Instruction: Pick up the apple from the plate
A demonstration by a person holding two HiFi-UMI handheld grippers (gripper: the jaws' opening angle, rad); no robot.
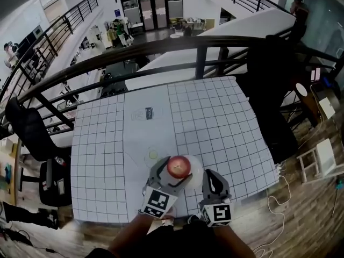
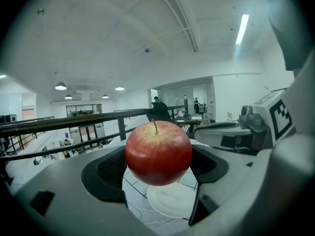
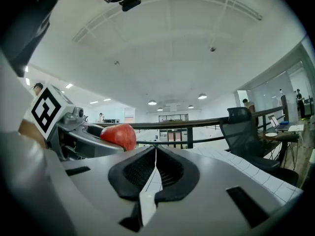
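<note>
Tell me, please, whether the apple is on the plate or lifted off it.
Lifted off: the left gripper clamps the apple between its fingers, above the plate.

**Open desk ahead, a tight squeeze between the tools**

The left tool (image 1: pixel 171 175) clamped the apple (image 1: pixel 179 166) above the plate (image 1: pixel 196 172), with a gap of air under the fruit. The right tool (image 1: pixel 214 183), its jaws pressed together on nothing, sat just to the right, so only a narrow channel lay between the two. A small round object (image 1: pixel 153 155) lay on the desk (image 1: pixel 215 122) just ahead-left of the left tool. Ahead of both tools the gridded desk was bare up to the dark railing (image 1: pixel 161 46).
</note>
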